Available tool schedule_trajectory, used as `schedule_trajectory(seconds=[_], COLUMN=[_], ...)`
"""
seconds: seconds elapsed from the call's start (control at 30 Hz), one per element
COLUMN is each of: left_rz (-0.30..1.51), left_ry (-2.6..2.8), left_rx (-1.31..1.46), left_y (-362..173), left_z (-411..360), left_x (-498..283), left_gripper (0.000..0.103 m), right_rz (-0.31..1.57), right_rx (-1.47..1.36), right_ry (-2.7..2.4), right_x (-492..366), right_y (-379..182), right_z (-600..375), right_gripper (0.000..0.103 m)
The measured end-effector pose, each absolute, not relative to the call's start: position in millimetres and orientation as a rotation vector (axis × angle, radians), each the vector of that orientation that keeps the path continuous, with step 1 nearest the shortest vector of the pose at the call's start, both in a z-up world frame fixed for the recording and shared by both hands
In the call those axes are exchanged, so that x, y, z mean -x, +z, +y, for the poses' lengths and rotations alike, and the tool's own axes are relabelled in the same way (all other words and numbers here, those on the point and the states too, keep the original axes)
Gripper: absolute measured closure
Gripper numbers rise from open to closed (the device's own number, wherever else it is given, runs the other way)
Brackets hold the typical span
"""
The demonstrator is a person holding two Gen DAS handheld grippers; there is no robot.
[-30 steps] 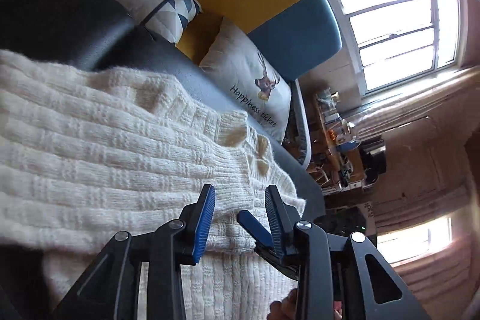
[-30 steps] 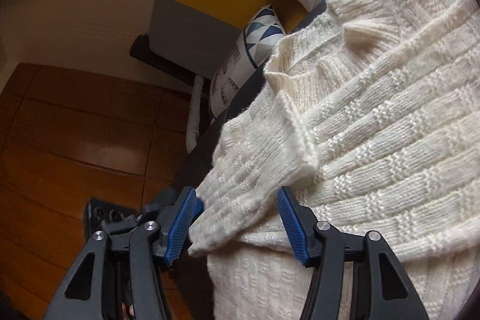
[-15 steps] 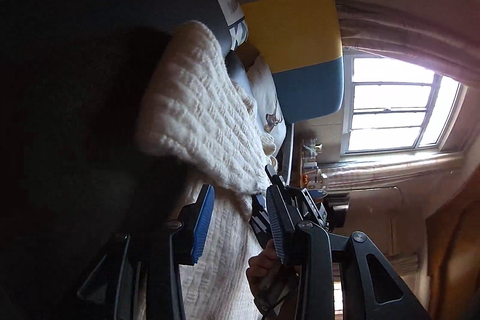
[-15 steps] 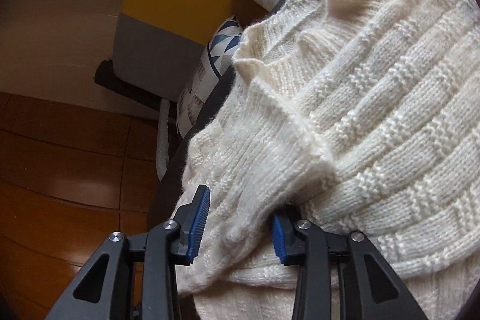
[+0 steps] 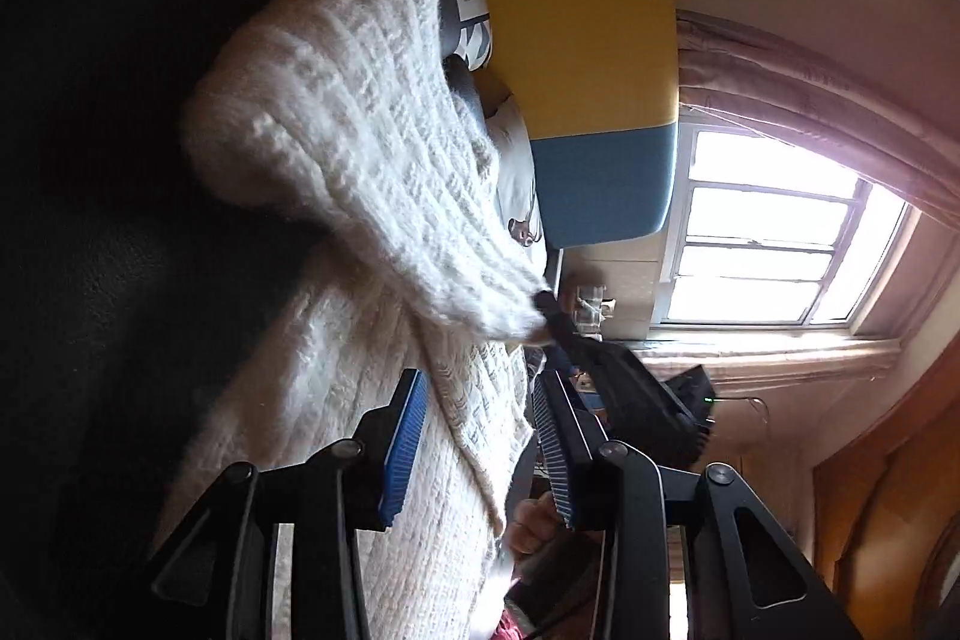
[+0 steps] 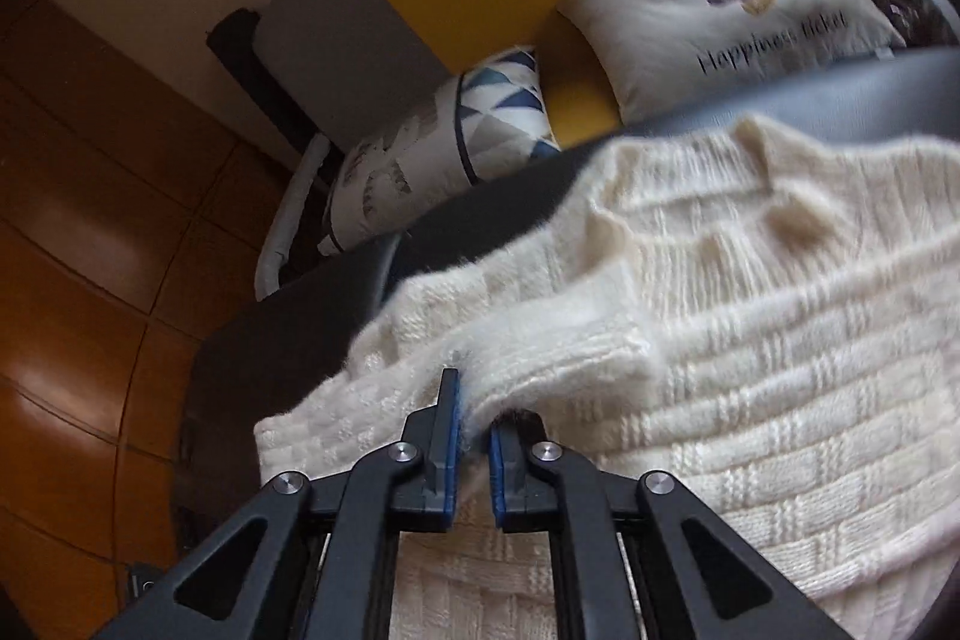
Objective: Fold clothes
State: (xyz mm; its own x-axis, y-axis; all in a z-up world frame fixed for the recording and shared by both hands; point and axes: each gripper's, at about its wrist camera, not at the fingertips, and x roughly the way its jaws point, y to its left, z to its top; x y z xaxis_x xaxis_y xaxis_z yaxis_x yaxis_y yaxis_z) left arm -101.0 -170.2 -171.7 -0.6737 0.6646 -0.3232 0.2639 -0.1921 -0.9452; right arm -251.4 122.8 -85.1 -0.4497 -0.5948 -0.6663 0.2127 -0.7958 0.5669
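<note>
Two pillows [image 6: 630, 58] crowd the far side; bare cushion [image 6: 480, 226] beside the sweater [image 6: 750, 316] seems passable.

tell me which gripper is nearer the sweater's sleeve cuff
Right. The right gripper is shut on the sleeve cuff; the left gripper is open lower down the sweater.

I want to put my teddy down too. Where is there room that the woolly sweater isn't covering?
There is bare dark seat along the sweater's far edge, in front of the triangle-patterned cushion, and a strip below the "Happiness ticket" cushion. It is crowded near the right tool, which pinches the knit.
</note>
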Motion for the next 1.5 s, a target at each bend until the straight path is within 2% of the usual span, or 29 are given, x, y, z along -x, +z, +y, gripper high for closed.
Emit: schedule_trajectory(seconds=[0.07, 0.2, 0.3, 0.43, 0.57, 0.77, 0.9, 1.03, 1.1, 1.17, 1.23, 1.3, 1.4, 1.5], left_rz=[-1.778, -1.778, -1.812, -1.951, -2.014, -1.987, -2.016, -2.035, -2.005, -1.976, -1.946, -1.915, -1.886, -1.857], left_ry=[1.951, 1.974, 1.957, 1.862, 1.808, 1.867, 1.918, 1.984, 2.013, 2.042, 2.071, 2.099, 2.117, 2.135], left_rx=[1.105, 1.155, 1.146, 1.063, 1.001, 1.04, 1.136, 1.128, 1.146, 1.164, 1.182, 1.2, 1.225, 1.241], left_y=[-175.4, -182.7, -184.3, -185.4, -177.5, -163.3, -176.2, -181.7, -183.2, -184.8, -186.3, -187.8, -188.2, -185.4], left_z=[-167.6, -162.3, -165.3, -175.5, -177.4, -164.3, -162.7, -173.9, -176.4, -178.8, -181.2, -183.6, -185.4, -185.5], left_x=[105.1, 113.2, 113.5, 111.7, 115.6, 136.6, 154.8, 149.6, 148.6, 147.5, 146.5, 145.4, 146.4, 148.0], left_gripper=[0.066, 0.064, 0.065, 0.058, 0.056, 0.052, 0.052, 0.057, 0.066, 0.084, 0.09, 0.091, 0.091, 0.09], right_rz=[-0.517, -0.556, -0.654, -0.792, -0.848, -0.815, -0.769, -0.808, -0.876, -0.966, -1.03, -1.13, -1.253, -1.249], right_rx=[-1.181, -1.047, -1.084, -1.236, -1.296, -1.201, -1.089, -1.065, -1.144, -1.253, -1.303, -1.26, -1.24, -1.238], right_ry=[-2.304, -2.418, -2.468, -2.477, -2.466, -2.443, -2.425, -2.444, -2.449, -2.412, -2.374, -2.332, -2.277, -2.311], right_x=[249.9, 244.2, 239.2, 233.0, 227.1, 233.6, 234.2, 224.2, 217.8, 212.5, 207.1, 201.4, 203.4, 212.1], right_y=[-58.1, -22.2, -38.4, -90.3, -122.2, -99.1, -67.2, -66.6, -93.2, -130.0, -155.4, -166.1, -171.4, -164.3], right_z=[130.7, 175.2, 225.2, 279.0, 300.2, 293.0, 287.1, 306.4, 324.0, 337.9, 344.5, 351.7, 360.1, 359.8], right_gripper=[0.096, 0.096, 0.096, 0.096, 0.096, 0.096, 0.096, 0.096, 0.096, 0.096, 0.096, 0.095, 0.088, 0.084])
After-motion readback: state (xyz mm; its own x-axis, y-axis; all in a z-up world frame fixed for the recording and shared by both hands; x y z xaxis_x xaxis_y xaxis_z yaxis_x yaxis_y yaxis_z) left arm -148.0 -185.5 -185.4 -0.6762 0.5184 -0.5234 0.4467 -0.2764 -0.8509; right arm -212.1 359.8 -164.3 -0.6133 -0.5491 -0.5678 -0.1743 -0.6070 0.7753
